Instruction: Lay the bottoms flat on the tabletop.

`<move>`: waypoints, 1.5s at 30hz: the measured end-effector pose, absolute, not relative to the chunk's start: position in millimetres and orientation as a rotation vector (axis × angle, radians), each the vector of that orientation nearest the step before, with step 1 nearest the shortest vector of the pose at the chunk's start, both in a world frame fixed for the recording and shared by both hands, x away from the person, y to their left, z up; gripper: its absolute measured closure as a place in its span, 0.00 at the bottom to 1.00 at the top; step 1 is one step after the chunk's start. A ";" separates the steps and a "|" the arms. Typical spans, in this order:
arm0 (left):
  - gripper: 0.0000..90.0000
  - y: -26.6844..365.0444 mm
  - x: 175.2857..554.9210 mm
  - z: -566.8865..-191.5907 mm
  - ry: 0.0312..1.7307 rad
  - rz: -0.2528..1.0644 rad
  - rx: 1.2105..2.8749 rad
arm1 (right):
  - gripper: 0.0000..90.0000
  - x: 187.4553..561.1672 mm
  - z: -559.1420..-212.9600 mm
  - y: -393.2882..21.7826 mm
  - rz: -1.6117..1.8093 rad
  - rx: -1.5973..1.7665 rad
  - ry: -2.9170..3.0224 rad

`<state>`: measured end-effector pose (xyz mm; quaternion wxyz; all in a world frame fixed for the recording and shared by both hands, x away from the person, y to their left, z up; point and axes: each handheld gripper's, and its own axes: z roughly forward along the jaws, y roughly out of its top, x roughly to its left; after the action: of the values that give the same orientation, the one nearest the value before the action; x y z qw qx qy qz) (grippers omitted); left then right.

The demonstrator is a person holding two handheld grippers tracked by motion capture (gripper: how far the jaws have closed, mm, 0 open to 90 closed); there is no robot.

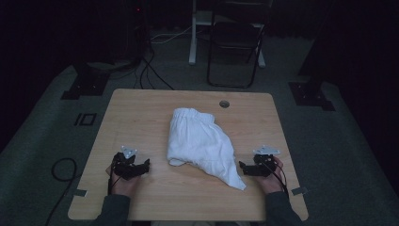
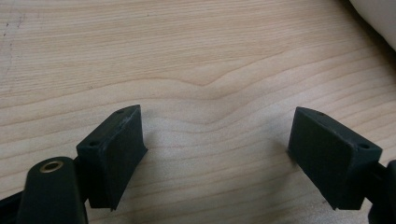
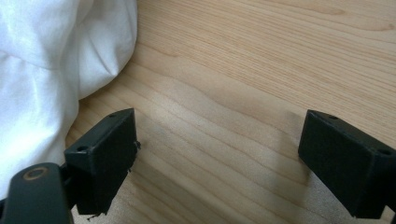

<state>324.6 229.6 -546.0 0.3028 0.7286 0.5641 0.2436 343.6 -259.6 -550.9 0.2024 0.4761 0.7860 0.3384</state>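
Observation:
A crumpled white garment [image 1: 201,142] lies in the middle of the wooden table [image 1: 141,108], one corner trailing toward the front right. My left gripper [image 1: 139,167] rests near the front left of the table, a hand's width left of the cloth; its jaws stand wide apart over bare wood in the left gripper view [image 2: 217,149], with the garment's edge [image 2: 376,18] at the top right. My right gripper [image 1: 244,168] sits at the front right, just beside the trailing corner. Its jaws are open over bare wood [image 3: 217,154], the white cloth [image 3: 51,65] beside its left jaw.
A round cable hole [image 1: 224,103] is near the table's far edge. Behind the table stand a black folding chair [image 1: 234,42] and a white stand leg [image 1: 193,33]. Cables [image 1: 150,70] run across the dark floor. Black stand bases [image 1: 84,82] flank the table.

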 end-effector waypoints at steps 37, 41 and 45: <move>0.41 197.9 305.9 -528.3 1.259 0.619 1.970 | 0.16 341.3 -550.8 -257.8 0.935 1.365 2.155; 0.41 189.0 301.4 -518.0 1.199 0.616 1.966 | 0.16 341.3 -550.8 -257.8 0.935 1.366 2.154; 0.41 178.0 296.5 -506.6 1.141 0.625 1.975 | 0.16 341.3 -550.8 -257.8 0.935 1.365 2.154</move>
<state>296.5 178.0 -506.6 0.3784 0.7730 0.4465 0.2447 341.3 -257.8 -550.8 0.2110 0.4913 0.7752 0.3363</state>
